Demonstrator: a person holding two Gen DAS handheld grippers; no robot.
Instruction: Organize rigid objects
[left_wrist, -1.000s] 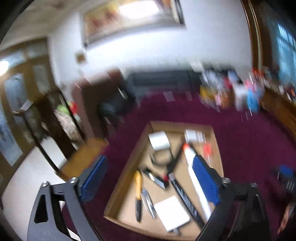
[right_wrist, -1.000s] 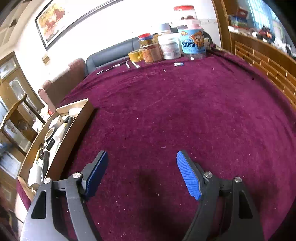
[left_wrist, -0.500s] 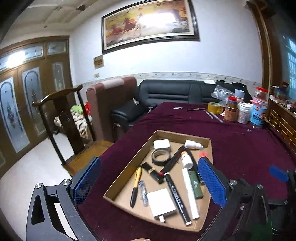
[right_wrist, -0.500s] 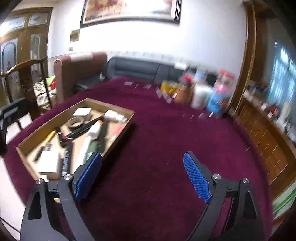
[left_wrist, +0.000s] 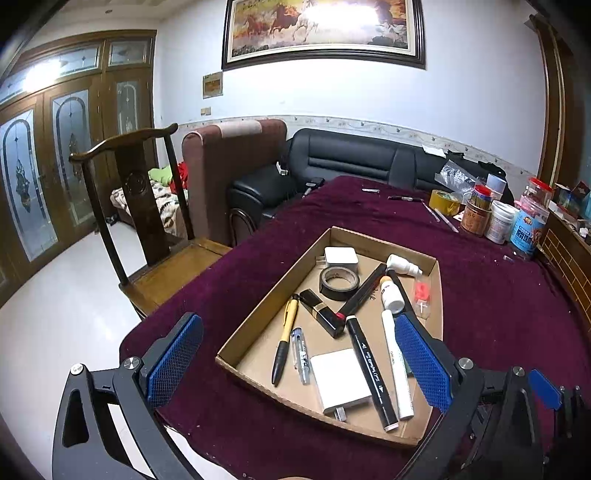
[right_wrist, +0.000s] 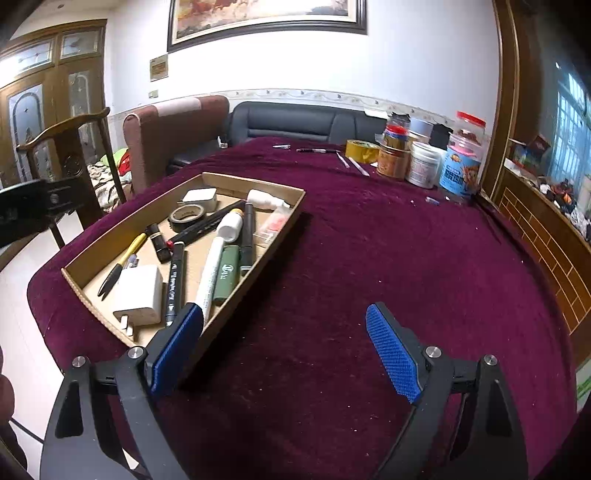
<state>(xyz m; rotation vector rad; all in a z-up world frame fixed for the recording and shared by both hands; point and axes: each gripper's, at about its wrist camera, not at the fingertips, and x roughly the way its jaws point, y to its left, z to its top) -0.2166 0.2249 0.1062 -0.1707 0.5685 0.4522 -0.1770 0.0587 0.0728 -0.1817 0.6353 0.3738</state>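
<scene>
Left gripper (left_wrist: 295, 365) wide open, empty, over tray (left_wrist: 258, 314) near end. Right gripper (right_wrist: 284, 350) wide open, empty, above maroon cloth (right_wrist: 406, 258) beside tray. Marker (left_wrist: 369, 369), white tube (left_wrist: 397, 365), pen (left_wrist: 282, 341) lie lengthwise in tray, with tape roll (left_wrist: 339, 282), chargers. Jars (right_wrist: 424, 162) at far edge; sofa (left_wrist: 351, 158) behind.

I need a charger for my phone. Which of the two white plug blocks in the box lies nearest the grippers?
The larger white plug block, at the box's near end beside the black marker; the smaller one lies at the far end.
</scene>
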